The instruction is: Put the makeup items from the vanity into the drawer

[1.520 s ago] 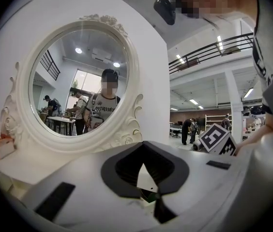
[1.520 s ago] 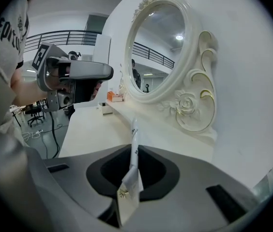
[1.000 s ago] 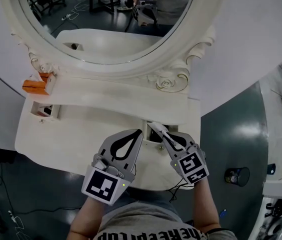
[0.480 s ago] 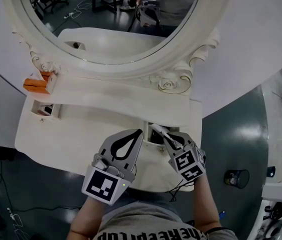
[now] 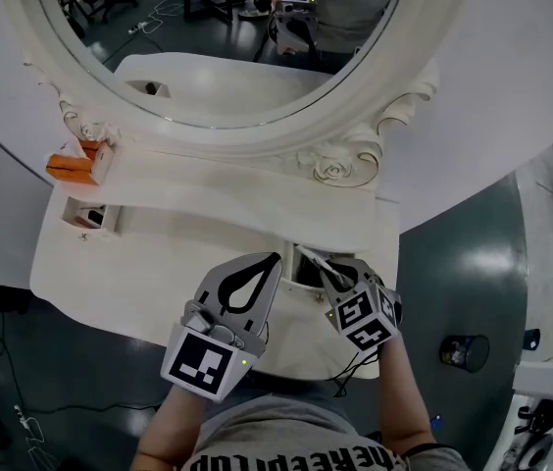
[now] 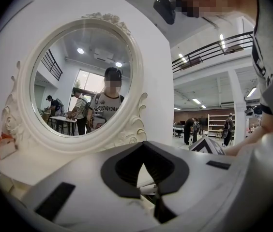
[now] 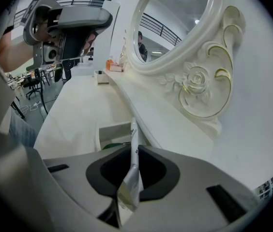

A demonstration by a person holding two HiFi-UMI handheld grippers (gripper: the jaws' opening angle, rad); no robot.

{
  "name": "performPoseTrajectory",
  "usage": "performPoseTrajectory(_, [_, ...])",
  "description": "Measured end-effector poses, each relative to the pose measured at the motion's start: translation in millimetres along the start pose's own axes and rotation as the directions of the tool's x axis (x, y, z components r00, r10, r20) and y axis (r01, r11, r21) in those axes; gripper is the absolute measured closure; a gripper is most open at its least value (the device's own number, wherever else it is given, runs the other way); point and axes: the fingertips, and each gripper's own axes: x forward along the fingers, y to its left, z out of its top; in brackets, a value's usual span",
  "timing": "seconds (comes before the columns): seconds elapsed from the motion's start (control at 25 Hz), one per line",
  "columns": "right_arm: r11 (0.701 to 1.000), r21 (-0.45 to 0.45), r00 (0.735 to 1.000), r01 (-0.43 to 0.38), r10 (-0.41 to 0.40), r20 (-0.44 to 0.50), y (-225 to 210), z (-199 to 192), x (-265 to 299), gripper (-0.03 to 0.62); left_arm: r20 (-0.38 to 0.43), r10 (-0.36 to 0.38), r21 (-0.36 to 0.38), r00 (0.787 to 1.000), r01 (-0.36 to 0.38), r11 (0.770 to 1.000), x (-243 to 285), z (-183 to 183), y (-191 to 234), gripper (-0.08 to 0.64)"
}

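On the white vanity [image 5: 159, 263] a small drawer [image 5: 303, 271] stands open just ahead of my hands. My right gripper [image 5: 332, 274] is shut on a thin white makeup tube [image 5: 316, 261], which slants down over the drawer's opening. In the right gripper view the tube [image 7: 132, 163] stands pinched edge-on between the jaws of the gripper [image 7: 133, 148], above the drawer [image 7: 113, 131], where something green [image 7: 111, 146] shows inside. My left gripper [image 5: 274, 259] hovers beside the drawer, shut and empty; it [image 6: 144, 144] faces the oval mirror [image 6: 78, 81].
An orange box [image 5: 71, 169] sits on the raised shelf at the far left, with a second small open drawer [image 5: 90, 216] below it. The mirror frame's carved rose [image 5: 340, 165] rises just behind the open drawer. A dark floor lies to the right of the vanity.
My right gripper has sunk a little and rolled, bringing the tube lower over the open drawer. The left gripper has stayed where it was.
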Motion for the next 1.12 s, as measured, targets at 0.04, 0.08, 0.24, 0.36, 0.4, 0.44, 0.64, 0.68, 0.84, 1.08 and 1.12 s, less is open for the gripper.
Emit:
performPoseTrajectory(0.04, [1.000, 0.000, 1.000, 0.006, -0.006, -0.009, -1, -2, 3, 0.534, -0.001, -0.001, 0.000, 1.000, 0.001, 1.000, 1, 0, 0, 0.546])
performPoseTrajectory(0.08, [1.000, 0.003, 1.000, 0.014, -0.014, -0.017, -2, -3, 5, 0.534, -0.002, -0.001, -0.001, 1.000, 0.001, 1.000, 1, 0, 0, 0.546])
performPoseTrajectory(0.24, [0.999, 0.033, 0.999, 0.036, -0.035, -0.022, -9, -5, 10, 0.529, -0.003, 0.005, -0.003, 1.000, -0.005, 1.000, 1, 1, 4, 0.546])
performPoseTrajectory(0.36, [0.997, 0.068, 1.000, 0.031, -0.031, -0.007, -9, -2, 11, 0.514, -0.007, 0.006, -0.002, 1.000, -0.006, 1.000, 1, 1, 8, 0.546])
performPoseTrajectory(0.4, [0.997, 0.077, 1.000, 0.028, -0.028, -0.004, -9, -2, 11, 0.510, -0.008, 0.003, -0.002, 1.000, -0.003, 1.000, 1, 0, 8, 0.546])
performPoseTrajectory(0.44, [0.996, 0.084, 1.000, 0.025, -0.025, -0.001, -9, -2, 11, 0.505, -0.008, 0.001, -0.002, 1.000, -0.001, 1.000, 1, 0, 8, 0.546])
performPoseTrajectory(0.64, [0.989, 0.145, 1.000, -0.003, 0.002, 0.013, -8, 1, 6, 0.454, -0.007, -0.006, -0.004, 1.000, 0.006, 1.000, 3, 0, 8, 0.546])
performPoseTrajectory(0.68, [0.987, 0.162, 1.000, -0.007, 0.004, 0.022, -8, 2, 3, 0.450, -0.006, -0.007, -0.005, 1.000, 0.007, 1.000, 3, 1, 8, 0.546])
performPoseTrajectory(0.84, [0.975, 0.220, 0.998, -0.021, 0.008, 0.059, -10, 4, -9, 0.428, -0.005, -0.012, -0.003, 1.000, 0.012, 1.000, 2, 2, 7, 0.546])
performPoseTrajectory(1.08, [0.967, 0.255, 0.995, -0.022, -0.002, 0.095, -9, 7, -21, 0.414, -0.005, -0.029, 0.001, 1.000, 0.029, 1.000, 2, 2, 5, 0.546])
performPoseTrajectory(1.12, [0.967, 0.256, 0.995, -0.020, -0.005, 0.095, -9, 7, -22, 0.413, -0.005, -0.033, 0.001, 0.999, 0.033, 0.999, 2, 2, 5, 0.546])
